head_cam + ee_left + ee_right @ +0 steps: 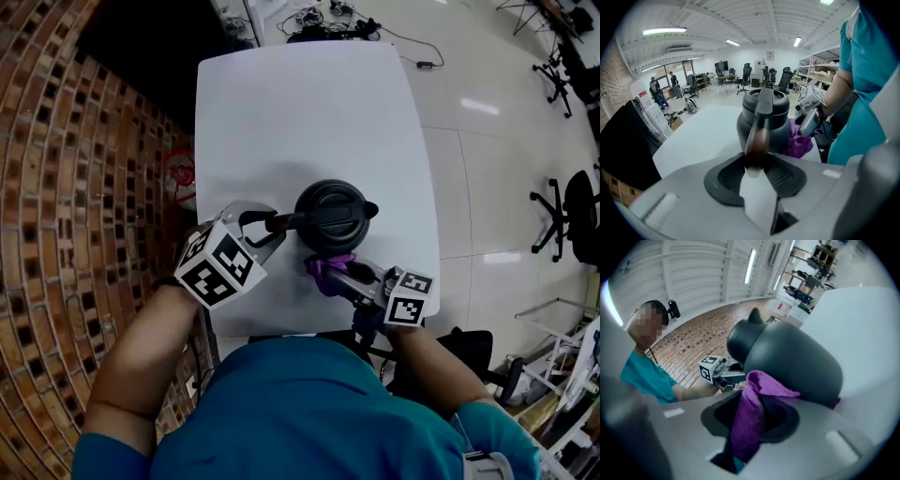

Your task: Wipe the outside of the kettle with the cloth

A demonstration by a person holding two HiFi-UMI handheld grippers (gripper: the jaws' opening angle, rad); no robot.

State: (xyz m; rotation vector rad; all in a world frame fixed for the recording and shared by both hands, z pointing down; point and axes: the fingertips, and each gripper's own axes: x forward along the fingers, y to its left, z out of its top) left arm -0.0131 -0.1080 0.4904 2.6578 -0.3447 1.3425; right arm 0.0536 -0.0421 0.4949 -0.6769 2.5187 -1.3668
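Observation:
A black kettle [333, 216] stands near the front of the white table [300, 112]. Its dark handle [281, 223] points left, and my left gripper [258, 228] is shut on that handle [757, 138]. My right gripper [339, 277] is shut on a purple cloth [326, 269] and presses it against the kettle's near side. In the right gripper view the cloth [752, 413] hangs between the jaws and lies against the kettle body [792, 364]. In the left gripper view the cloth [799, 140] shows at the kettle's [764, 119] right flank.
A brick-patterned floor [66, 234] lies left of the table, with a red-and-white object [180, 176] by the table's edge. Cables [328, 23] lie beyond the far end. Office chairs [567, 211] stand on the tiled floor at right.

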